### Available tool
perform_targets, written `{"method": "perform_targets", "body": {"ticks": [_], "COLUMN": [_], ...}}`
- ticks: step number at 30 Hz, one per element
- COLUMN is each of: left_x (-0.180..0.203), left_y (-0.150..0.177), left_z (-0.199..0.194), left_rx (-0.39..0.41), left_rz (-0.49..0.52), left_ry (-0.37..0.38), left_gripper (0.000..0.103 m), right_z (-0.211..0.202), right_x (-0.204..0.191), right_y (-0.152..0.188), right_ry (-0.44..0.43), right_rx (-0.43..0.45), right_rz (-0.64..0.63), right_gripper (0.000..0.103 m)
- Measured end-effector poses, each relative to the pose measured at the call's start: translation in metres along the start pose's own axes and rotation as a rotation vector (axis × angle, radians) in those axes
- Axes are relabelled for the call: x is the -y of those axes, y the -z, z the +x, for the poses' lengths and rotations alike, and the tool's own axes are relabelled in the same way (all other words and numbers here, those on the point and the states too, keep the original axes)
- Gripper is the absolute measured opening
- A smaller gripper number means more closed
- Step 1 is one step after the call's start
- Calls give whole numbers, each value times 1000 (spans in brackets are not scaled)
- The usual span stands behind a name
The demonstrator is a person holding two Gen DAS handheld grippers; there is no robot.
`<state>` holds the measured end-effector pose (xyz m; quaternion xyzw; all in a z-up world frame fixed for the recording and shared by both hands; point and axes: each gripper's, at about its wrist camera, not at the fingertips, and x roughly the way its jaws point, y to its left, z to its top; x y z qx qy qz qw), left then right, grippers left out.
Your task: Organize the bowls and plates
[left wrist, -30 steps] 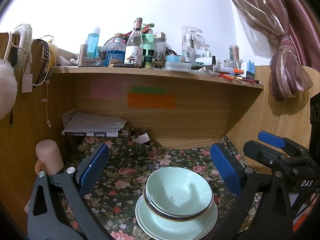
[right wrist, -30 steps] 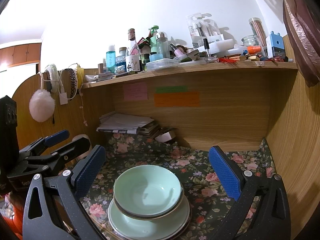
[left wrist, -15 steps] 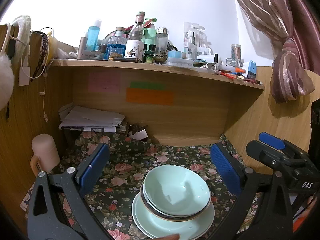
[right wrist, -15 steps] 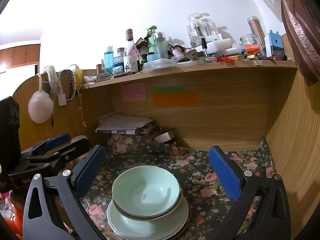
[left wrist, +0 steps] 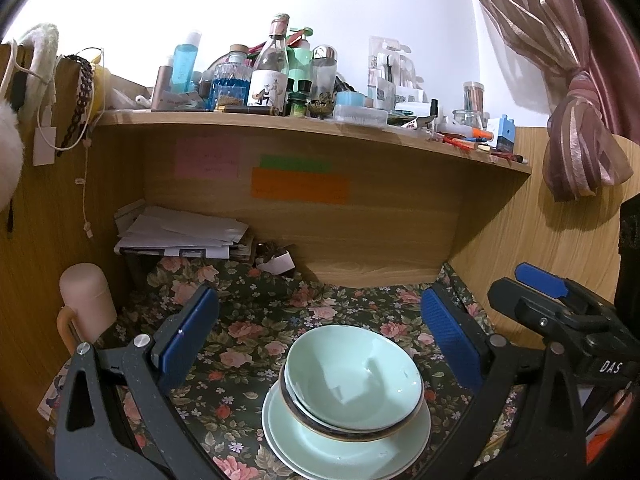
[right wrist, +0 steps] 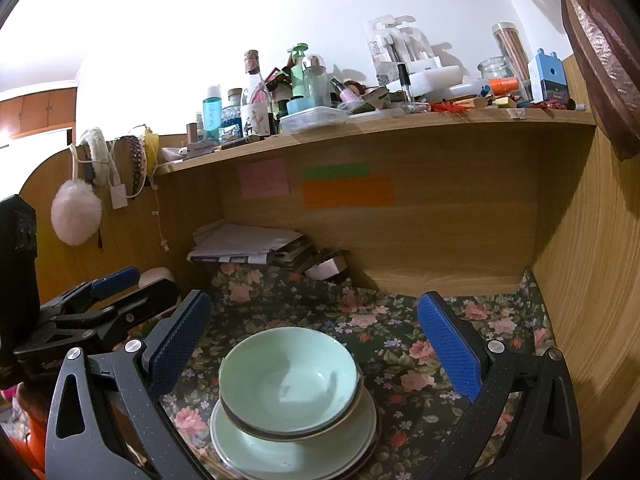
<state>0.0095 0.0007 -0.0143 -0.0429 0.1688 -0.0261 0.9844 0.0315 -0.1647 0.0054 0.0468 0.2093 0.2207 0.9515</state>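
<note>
A stack of pale green dishes sits on the flowered cloth: two nested bowls on top of flat plates. The same bowls and plates show in the right wrist view. My left gripper is open and empty, its blue pads wide apart just behind and above the stack. My right gripper is also open and empty, over the stack. Each gripper shows at the edge of the other's view, the right gripper and the left gripper.
A wooden desk nook with a low shelf crowded with bottles and jars. A pile of papers lies at the back left. A pink cylinder stands at the left wall. A wooden side wall and a curtain are at the right.
Both grippers have shifted only slightly; the stack sits a touch lower and nearer in the views. Nothing was grasped or released.
</note>
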Motion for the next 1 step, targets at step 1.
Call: {"method": "perform_targets", "body": {"ticks": [1], "left_x": [0], "left_y": [1], "left_z": [1], "left_rx": [-2], "left_rz": [1], "left_ry": [0], "left_gripper": [103], "right_z": [1], "right_x": [1], "right_y": [0], "right_ry": [2], "right_rx": [-2], "right_rz": [2], "right_gripper": [103]}}
